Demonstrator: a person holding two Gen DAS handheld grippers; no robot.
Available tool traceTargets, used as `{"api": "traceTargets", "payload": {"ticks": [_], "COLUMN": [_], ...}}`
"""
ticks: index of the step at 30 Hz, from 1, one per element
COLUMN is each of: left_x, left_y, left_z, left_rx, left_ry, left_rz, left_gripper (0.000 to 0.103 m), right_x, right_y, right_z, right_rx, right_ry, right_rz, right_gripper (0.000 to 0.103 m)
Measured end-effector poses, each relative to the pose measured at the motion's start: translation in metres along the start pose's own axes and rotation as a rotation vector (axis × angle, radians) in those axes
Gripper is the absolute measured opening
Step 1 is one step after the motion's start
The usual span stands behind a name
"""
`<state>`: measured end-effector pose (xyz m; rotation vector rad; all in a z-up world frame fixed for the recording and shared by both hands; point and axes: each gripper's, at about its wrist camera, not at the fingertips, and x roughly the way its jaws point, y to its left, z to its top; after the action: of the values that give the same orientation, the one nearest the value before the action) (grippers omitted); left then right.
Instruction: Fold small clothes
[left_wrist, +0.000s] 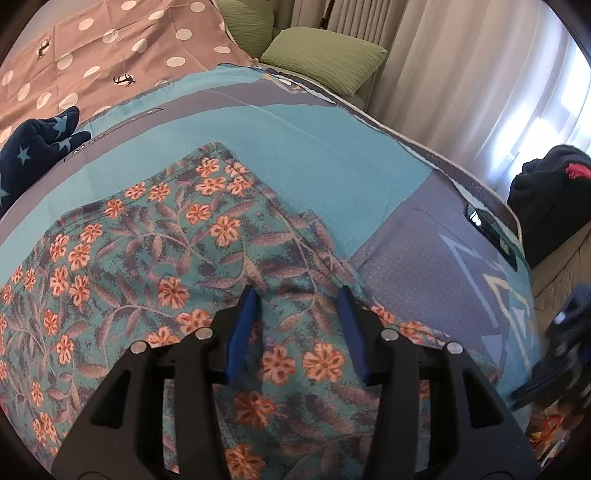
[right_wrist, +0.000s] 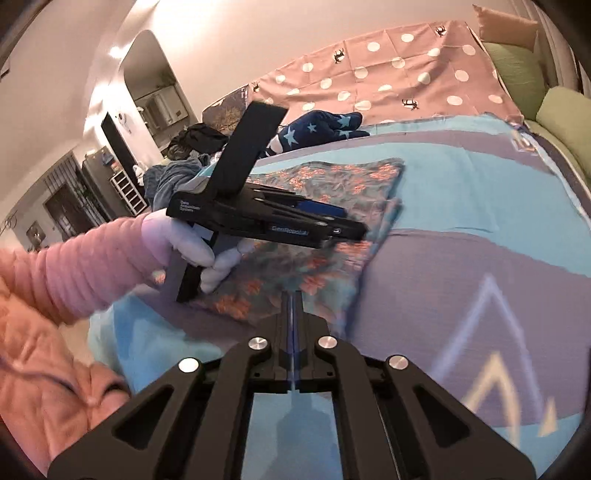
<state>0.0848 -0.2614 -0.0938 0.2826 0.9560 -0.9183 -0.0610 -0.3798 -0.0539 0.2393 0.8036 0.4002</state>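
- Looking along your left claw (left_wrist: 297, 295), you see its two blue fingers (left_wrist: 243, 325) standing apart, with the flowered cloth (left_wrist: 155, 258) spread directly beneath and between them.
- Your left claw is open; the pads are not pinching the cloth, and whether the tips touch the fabric cannot be told.
- That flowered cloth, teal with orange blossoms and grey-purple leaves, lies flat on the blue and grey blanket (left_wrist: 314, 147) that covers the bed.
- Most of the cloth stretches to the left of and ahead of your left claw; its far edge lies well ahead of the tips, up and to the left, and its right edge runs just beside the right finger.
- From your right wrist view, your right claw (right_wrist: 293, 295) is fully closed, its fingers pressed together with nothing between them.
- Its tips sit at the near edge of the flowered cloth (right_wrist: 332, 177); contact cannot be told through the blur.
- Your left hand (right_wrist: 199, 247), in a white glove and pink sleeve (right_wrist: 92, 266), holds the left claw above the middle of the cloth.
- A dark blue star-patterned garment (right_wrist: 321, 127) rests farther back, near the pink dotted sheet (right_wrist: 388, 74), well apart from both claws.
- Green pillows (left_wrist: 325, 59) lie at the far end of the bed.
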Motion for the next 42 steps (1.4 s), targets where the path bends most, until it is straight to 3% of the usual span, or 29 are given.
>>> {"api": "traceTargets", "payload": {"ticks": [2, 6, 8, 11, 13, 16, 18, 21, 22, 25, 27, 30, 31, 34, 35, 38, 42], "left_x": [-0.01, -0.049, -0.052, -0.032, -0.037, -0.062, -0.086, -0.123, -0.134, -0.18, -0.209, -0.254, -0.268, -0.293, -0.295, -0.299, -0.287], "left_y": [0.001, -0.001, 0.002, 0.008, 0.004, 0.002, 0.001, 0.015, 0.022, 0.054, 0.083, 0.125, 0.137, 0.156, 0.159, 0.167, 0.166], "left_z": [0.0, -0.006, -0.015, -0.033, -0.043, -0.051, -0.064, -0.091, -0.101, -0.146, -0.18, -0.238, -0.258, -0.299, -0.305, -0.322, -0.328], "left_rx": [-0.028, -0.019, -0.019, -0.045, -0.033, -0.065, -0.061, -0.108, -0.135, -0.272, -0.39, -0.563, -0.615, -0.703, -0.719, -0.752, -0.733], "left_ry": [-0.015, -0.105, -0.091, 0.001, -0.032, -0.077, -0.122, -0.177, -0.196, -0.274, -0.321, -0.381, -0.396, -0.445, -0.456, -0.489, -0.471], "left_rz": [-0.016, -0.08, -0.075, -0.049, -0.028, -0.061, -0.035, 0.005, 0.025, 0.103, 0.165, 0.272, 0.292, 0.255, 0.24, 0.205, 0.138], "left_gripper": [0.045, 0.046, 0.047, 0.047, 0.047, 0.053, 0.056, 0.058, 0.058, 0.059, 0.059, 0.057, 0.054, 0.024, 0.02, 0.019, 0.021], "right_x": [0.018, 0.001, -0.008, -0.015, -0.018, -0.018, -0.01, 0.02, 0.021, 0.016, 0.009, 0.007, 0.01, 0.038, 0.053, 0.087, 0.114], "right_y": [-0.01, -0.015, -0.007, 0.005, 0.012, 0.014, 0.008, -0.003, -0.002, 0.015, 0.03, 0.069, 0.079, 0.117, 0.138, 0.187, 0.238], "right_z": [-0.012, -0.015, -0.012, -0.007, -0.006, -0.005, -0.002, -0.006, -0.008, 0.001, 0.008, 0.019, 0.023, 0.038, 0.042, 0.049, 0.052], "right_rx": [0.034, 0.141, 0.138, 0.136, 0.124, 0.147, 0.202, 0.253, 0.246, 0.171, 0.133, 0.042, 0.02, -0.066, -0.113, -0.232, -0.374], "right_ry": [0.077, 0.022, -0.006, -0.059, -0.097, -0.138, -0.125, 0.045, 0.044, 0.085, 0.062, 0.018, 0.013, 0.035, 0.055, 0.107, 0.166], "right_rz": [-0.114, -0.083, -0.119, -0.119, -0.121, -0.113, -0.109, -0.183, -0.185, -0.255, -0.29, -0.252, -0.239, -0.153, -0.113, -0.033, 0.042], "right_gripper": [0.0, 0.0, 0.002, 0.005, 0.005, 0.005, 0.005, 0.01, 0.011, 0.011, 0.012, 0.016, 0.023, 0.031, 0.031, 0.031, 0.036]}}
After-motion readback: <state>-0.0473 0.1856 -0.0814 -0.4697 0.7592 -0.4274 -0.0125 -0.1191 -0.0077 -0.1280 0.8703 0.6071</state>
